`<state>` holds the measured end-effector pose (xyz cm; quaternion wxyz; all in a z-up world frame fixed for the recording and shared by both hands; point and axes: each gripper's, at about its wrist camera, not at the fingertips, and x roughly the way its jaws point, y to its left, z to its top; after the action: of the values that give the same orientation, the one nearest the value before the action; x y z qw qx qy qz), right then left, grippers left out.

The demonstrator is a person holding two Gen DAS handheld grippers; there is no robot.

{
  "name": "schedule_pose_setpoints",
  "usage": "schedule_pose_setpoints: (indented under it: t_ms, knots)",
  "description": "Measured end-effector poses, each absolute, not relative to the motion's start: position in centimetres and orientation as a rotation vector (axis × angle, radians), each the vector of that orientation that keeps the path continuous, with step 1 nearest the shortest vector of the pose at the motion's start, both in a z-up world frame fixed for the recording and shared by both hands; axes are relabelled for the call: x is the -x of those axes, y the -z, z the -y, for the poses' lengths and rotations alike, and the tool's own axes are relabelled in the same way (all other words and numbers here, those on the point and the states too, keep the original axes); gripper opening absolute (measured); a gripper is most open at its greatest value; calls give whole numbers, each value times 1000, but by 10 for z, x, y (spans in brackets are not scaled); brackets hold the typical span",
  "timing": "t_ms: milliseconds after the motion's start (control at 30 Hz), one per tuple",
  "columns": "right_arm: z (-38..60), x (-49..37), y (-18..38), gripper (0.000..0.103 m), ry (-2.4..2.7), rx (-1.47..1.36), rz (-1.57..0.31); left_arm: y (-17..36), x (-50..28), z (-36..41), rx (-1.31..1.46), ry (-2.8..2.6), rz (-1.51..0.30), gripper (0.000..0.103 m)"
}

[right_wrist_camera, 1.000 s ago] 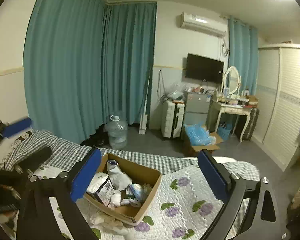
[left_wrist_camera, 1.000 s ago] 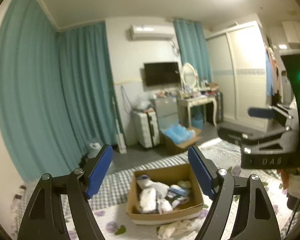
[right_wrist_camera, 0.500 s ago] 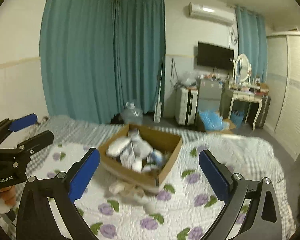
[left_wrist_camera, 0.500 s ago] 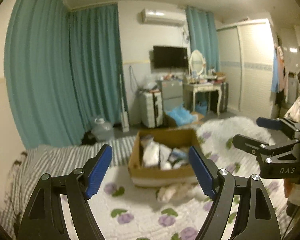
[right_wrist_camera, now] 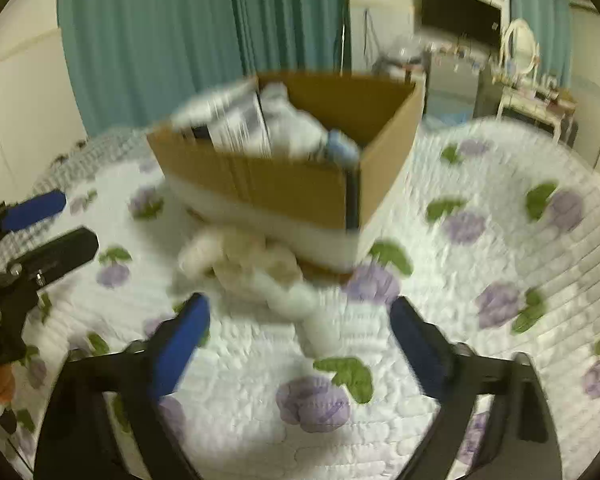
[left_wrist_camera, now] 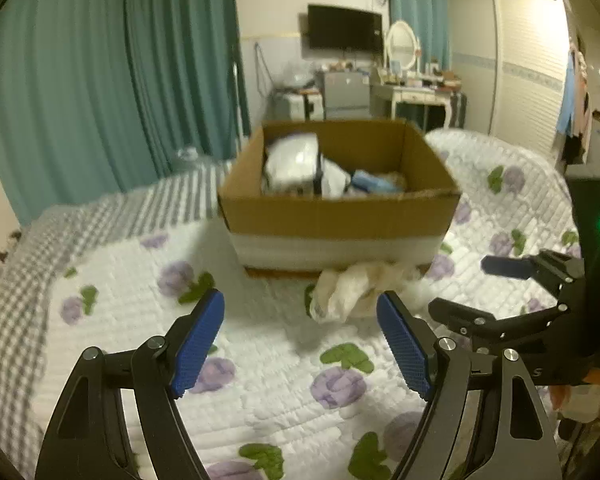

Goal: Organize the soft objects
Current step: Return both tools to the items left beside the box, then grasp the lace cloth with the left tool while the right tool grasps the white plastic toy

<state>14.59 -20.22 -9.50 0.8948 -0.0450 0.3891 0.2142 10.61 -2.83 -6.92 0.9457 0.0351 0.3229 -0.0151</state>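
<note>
A cardboard box [left_wrist_camera: 336,216] sits on a bed covered by a white quilt [left_wrist_camera: 268,364] printed with purple flowers and green leaves. In the left wrist view the box fills the centre of the frame; it holds white and blue soft items [left_wrist_camera: 300,164], too blurred to name. A crumpled cream cloth [left_wrist_camera: 352,288] lies on the quilt touching the box's near wall, just below centre. The left gripper [left_wrist_camera: 300,344] hovers above the quilt with its blue-padded jaws spread wide and holding nothing, the cloth lying just beyond them. The right gripper [right_wrist_camera: 300,344], seen in the blurred right wrist view, also has its jaws wide apart and empty, with the cloth [right_wrist_camera: 252,268] ahead of them. Teal curtains [left_wrist_camera: 112,80] hang in the upper left of the frame.
</note>
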Motion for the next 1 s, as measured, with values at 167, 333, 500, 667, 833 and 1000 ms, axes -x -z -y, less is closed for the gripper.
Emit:
schedule_pose_setpoints:
  t_ms: [167,333,500,667,833,1000]
  knots:
    - [197,-163,119,78,-457,116,-864,94,-123,30,-83,28,-708,80]
    - [191,-183,134,50,-487,116,-919,113,-134,35,-116,42,-730,80]
    - [186,-182,129,36,-509,142,-906,121,-136,38,-136,63,-748,80]
    - [192,-170,123,35,-471,168,-894,123,-138,46,-147,103,-752,80]
    - [216,-166,111,35,-393,136,-863,130,-150,57,-137,147,-778,80]
    - [223,-171,111,35,-379,114,-873,137,-172,63,-85,190,-811,80]
